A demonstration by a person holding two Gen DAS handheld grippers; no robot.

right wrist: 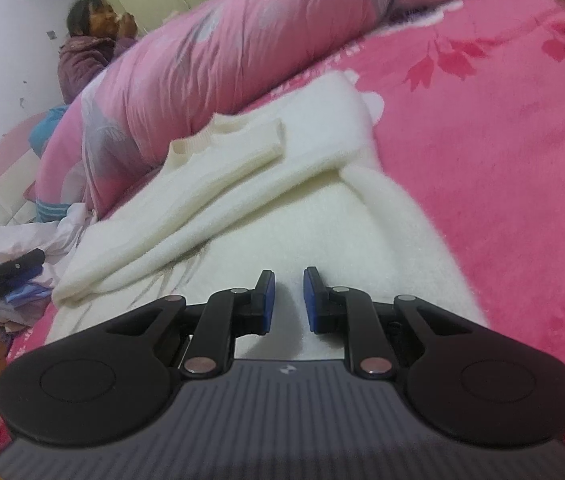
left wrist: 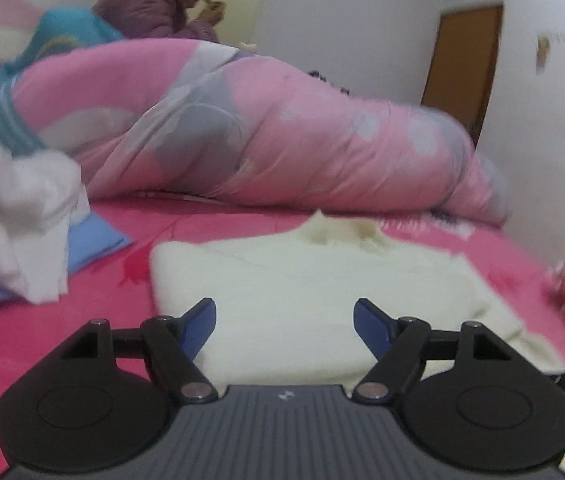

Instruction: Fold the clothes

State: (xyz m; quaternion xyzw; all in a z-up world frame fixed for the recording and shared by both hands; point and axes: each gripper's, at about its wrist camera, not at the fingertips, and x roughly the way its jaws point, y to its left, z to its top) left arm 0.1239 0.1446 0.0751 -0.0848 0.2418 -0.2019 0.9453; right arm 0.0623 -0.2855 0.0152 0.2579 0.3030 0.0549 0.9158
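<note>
One cream sweater [right wrist: 242,200] lies flat on the pink bed sheet [right wrist: 502,200], its collar end toward the rolled pink quilt [right wrist: 210,60] that runs along the far side of the bed and touches the sweater's far edge. One sleeve is folded across the body. To the sweater's right the sheet is bare and open; to its left sits a heap of white and blue clothes [left wrist: 22,232], near but apart from the sweater's left edge. The left claw [left wrist: 284,330] hangs over the near part of the sweater, spread wide, pinching nothing. The right claw [right wrist: 288,300] is over the sweater's near hem, fingers narrowly apart, nothing between them. One person in a purple jacket [left wrist: 154,0] sits beyond the quilt.
</note>
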